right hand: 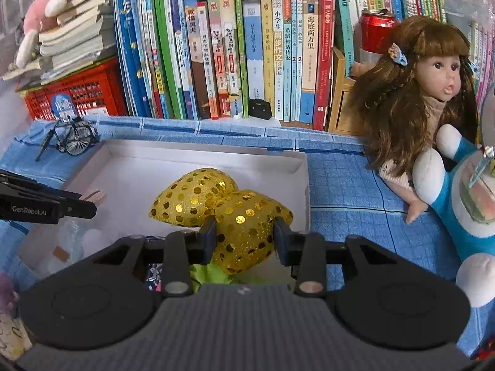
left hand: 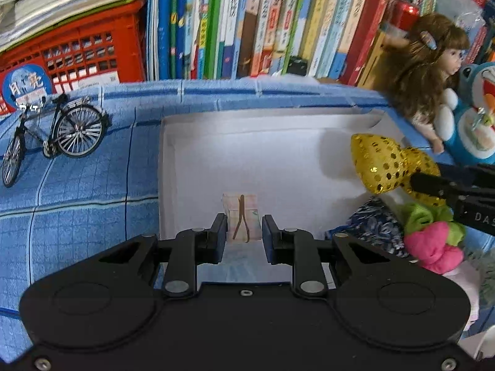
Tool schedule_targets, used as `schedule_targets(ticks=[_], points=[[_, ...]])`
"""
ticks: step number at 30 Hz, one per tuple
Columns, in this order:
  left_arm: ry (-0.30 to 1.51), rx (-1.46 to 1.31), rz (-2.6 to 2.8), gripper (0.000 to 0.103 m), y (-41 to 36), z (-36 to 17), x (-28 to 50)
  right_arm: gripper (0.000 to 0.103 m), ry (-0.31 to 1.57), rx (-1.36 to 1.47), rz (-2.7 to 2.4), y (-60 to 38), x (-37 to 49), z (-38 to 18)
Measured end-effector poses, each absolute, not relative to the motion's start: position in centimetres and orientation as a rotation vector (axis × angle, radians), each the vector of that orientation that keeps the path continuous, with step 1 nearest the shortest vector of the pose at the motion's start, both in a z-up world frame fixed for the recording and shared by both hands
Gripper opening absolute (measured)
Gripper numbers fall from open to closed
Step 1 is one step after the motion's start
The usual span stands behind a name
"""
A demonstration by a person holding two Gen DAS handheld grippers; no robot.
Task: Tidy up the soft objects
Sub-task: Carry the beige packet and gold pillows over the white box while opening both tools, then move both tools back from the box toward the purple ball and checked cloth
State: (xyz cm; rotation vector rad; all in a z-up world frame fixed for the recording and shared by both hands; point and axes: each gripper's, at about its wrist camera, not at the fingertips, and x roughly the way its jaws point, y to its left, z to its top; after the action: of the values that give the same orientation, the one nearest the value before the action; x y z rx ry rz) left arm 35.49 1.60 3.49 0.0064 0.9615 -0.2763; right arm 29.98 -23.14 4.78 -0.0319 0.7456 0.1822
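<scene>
**Handling notes: gold bow and small packet over the white box**

Right hand-held gripper (right hand: pixel 244 235) is clenched on one lobe of the gold sequin bow (right hand: pixel 216 213). Pads dent the stuffing, so it is soft and light. Other lobe hangs free over the white box (right hand: pixel 297 160), not resting on the floor as far as the right wrist view shows. Sequin skin looks slick; squeezing a padded lobe is less secure than pinching the narrow waist between the two lobes. The waist would be the better hold if a regrip is needed. No fragility concern; it should drop without harm.

Left hand-held gripper (left hand: pixel 241 232) has narrow jaws with a small flat clear packet (left hand: pixel 239 216) between them, a thin brown item inside. Pads appear to pinch its edges, so it reads as grasped. Packet is very light and floppy, film likely slippery; hold low on the edge, and expect it to flutter or slide on release. It sits over the near-left part of the box.

Box interior looks mostly bare. Near its right side lie a dark blue patterned cloth (left hand: pixel 371 222) and a pink and green plush (left hand: pixel 433 244); whether they are inside or just beside the wall cannot be told. Both look limp; grab bulk, not edges.

Blue checked cloth (left hand: pixel 77 185) covers the bench. Doll (right hand: pixel 427 92) and model bicycle (left hand: pixel 52 136) stand well apart from the box.
</scene>
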Motion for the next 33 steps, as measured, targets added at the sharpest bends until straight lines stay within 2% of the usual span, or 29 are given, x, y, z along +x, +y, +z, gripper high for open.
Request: schedule_targets(ticks=[10,12,15,27,33], points=[[0.987,0.022,-0.262,0.025,1.7,2.5,35.6,0.048,0.841,-0.097,0.189,-21.5,31.4,3.7],[0.98,0.016,-0.261,0.039,1.9,2.7,35.5,0.062,0.838,-0.083,0.187,-21.5,31.5,3.8],[0.964,-0.007,-0.262,0.044,2.1,3.3,35.2,0.067,0.829,-0.064,0.189,-21.7,31.2,4.0],[0.891,-0.016,-0.258,0.063,3.1,6.6,31.8,0.077,0.757,-0.009,0.203,-22.3,28.7,6.8],[0.846,-0.035,-0.259,0.068,4.6,8.4,28.7,0.081,0.681,0.001,0.209,-23.2,25.8,8.8]])
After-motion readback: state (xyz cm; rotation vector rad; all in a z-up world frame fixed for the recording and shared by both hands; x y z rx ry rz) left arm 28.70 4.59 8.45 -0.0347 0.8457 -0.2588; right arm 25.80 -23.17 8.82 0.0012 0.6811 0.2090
